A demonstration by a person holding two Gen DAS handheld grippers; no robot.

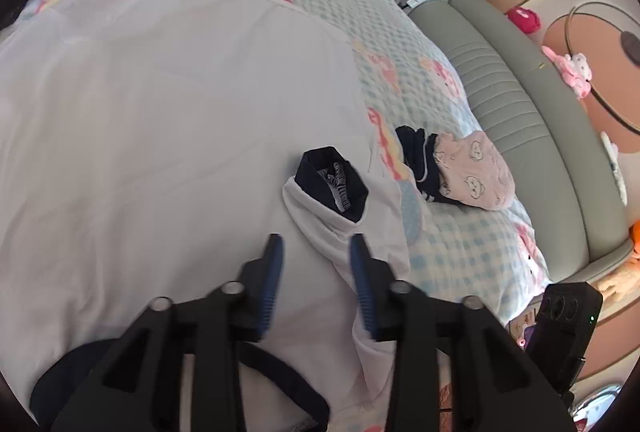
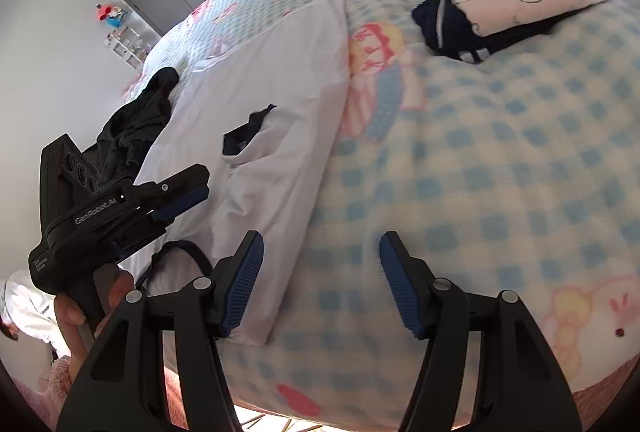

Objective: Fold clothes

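White shirt (image 1: 160, 112) lies spread on the bed (image 2: 480, 172), its navy-cuffed sleeve (image 1: 328, 192) at 12 o'clock of the released left claw (image 1: 316, 252); right claw (image 2: 322, 252) released over the blanket.

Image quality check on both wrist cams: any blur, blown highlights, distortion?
Left wrist view: the left gripper has smeared blue fingers, motion blur; the white shirt is near blown out, few folds readable. Right wrist view: checked blanket soft and blurred, right gripper sharper. Both: strong fisheye bending, dark corner vignette.
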